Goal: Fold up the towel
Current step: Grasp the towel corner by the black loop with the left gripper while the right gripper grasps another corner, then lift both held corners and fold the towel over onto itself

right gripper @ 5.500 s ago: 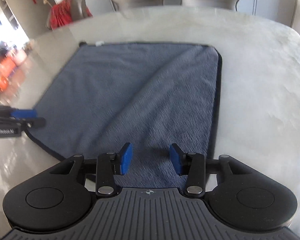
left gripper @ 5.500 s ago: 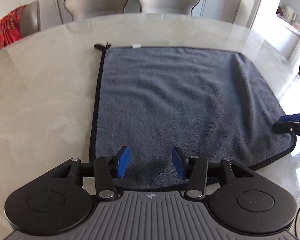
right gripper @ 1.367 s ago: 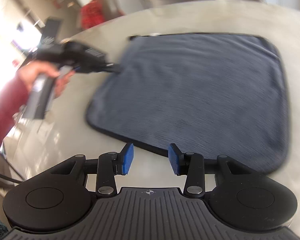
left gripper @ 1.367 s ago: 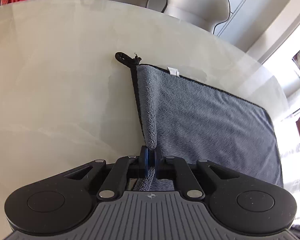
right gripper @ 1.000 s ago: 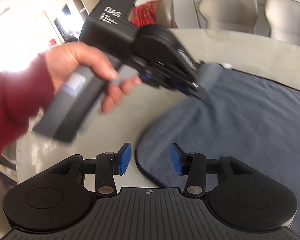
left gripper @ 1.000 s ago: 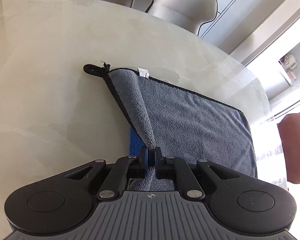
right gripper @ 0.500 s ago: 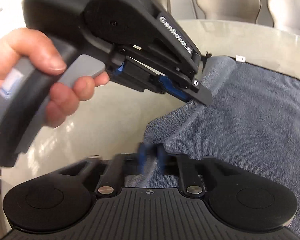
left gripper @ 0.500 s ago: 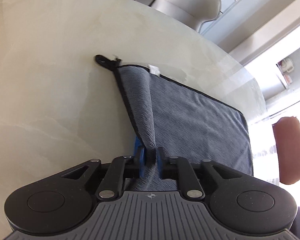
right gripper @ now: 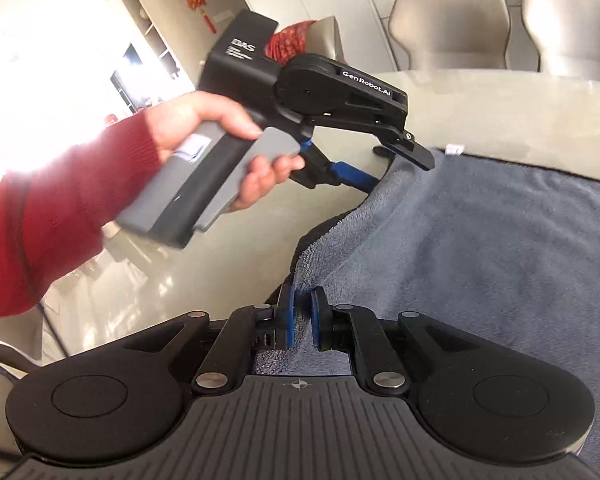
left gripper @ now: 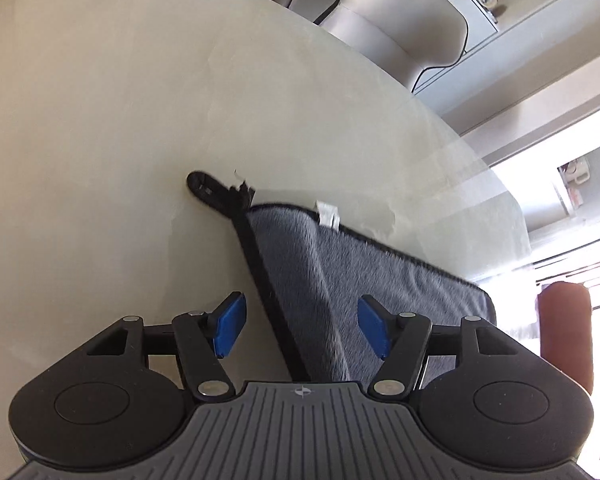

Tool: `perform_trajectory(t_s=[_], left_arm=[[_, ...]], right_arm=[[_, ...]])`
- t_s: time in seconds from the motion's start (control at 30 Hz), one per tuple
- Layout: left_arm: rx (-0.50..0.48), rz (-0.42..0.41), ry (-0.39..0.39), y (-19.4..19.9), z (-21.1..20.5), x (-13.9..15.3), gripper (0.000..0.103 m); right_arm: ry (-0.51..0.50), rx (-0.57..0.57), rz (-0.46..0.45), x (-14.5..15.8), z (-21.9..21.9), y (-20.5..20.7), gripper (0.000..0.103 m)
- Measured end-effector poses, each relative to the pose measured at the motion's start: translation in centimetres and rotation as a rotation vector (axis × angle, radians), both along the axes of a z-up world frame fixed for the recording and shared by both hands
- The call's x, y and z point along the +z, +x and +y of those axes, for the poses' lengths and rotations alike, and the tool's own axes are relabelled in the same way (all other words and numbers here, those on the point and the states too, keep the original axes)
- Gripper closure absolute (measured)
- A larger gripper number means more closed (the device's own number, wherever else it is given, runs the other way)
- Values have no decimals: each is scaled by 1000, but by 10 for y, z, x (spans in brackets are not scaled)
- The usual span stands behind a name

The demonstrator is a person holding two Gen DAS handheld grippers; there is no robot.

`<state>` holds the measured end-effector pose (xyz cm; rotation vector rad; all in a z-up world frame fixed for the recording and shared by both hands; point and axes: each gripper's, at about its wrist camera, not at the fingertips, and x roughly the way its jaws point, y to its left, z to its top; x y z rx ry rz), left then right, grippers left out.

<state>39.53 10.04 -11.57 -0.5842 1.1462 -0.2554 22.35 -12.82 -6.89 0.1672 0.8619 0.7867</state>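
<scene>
A grey-blue towel (left gripper: 364, 280) with black trim lies on a pale round table (left gripper: 120, 120). Its black hanging loop (left gripper: 208, 190) and white tag (left gripper: 327, 214) sit at the far corner. My left gripper (left gripper: 302, 330) is open, its blue pads astride the towel's raised left edge. In the right wrist view the towel (right gripper: 480, 248) fills the right side. My right gripper (right gripper: 302, 316) is shut on the towel's near left edge, which stands up in a ridge. The left gripper (right gripper: 396, 164) shows there too, held in a hand just above the towel's far corner.
Beige chairs (left gripper: 392, 24) stand behind the table, also in the right wrist view (right gripper: 452, 28). A chair with a red cloth (right gripper: 296, 40) is at the back left. The person's red-sleeved arm (right gripper: 60, 208) crosses the left side. A window glare lies at the right (left gripper: 548, 184).
My left gripper has opened and let go of the towel's edge. My right gripper has closed on the near left edge and holds it.
</scene>
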Motion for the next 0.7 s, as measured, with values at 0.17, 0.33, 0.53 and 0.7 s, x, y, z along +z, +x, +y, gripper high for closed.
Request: perform_trajectory(t_s=[0.17,0.33,0.53,0.7], left_arm=[[3,1,24,12,-10,-5,91],[-73,-78,117,8,-36,20,93],[-234,-164,249,0,-97,51,93],[-318,-186,239,-5,-147,57,93]], right_arm=[[2,-27,1,4,-16,3,94],[43,-80,12,7,-39,-13,94],[83,-184,34,8,-82,-39,94],[93,-260,76,3,-108,-50,92]])
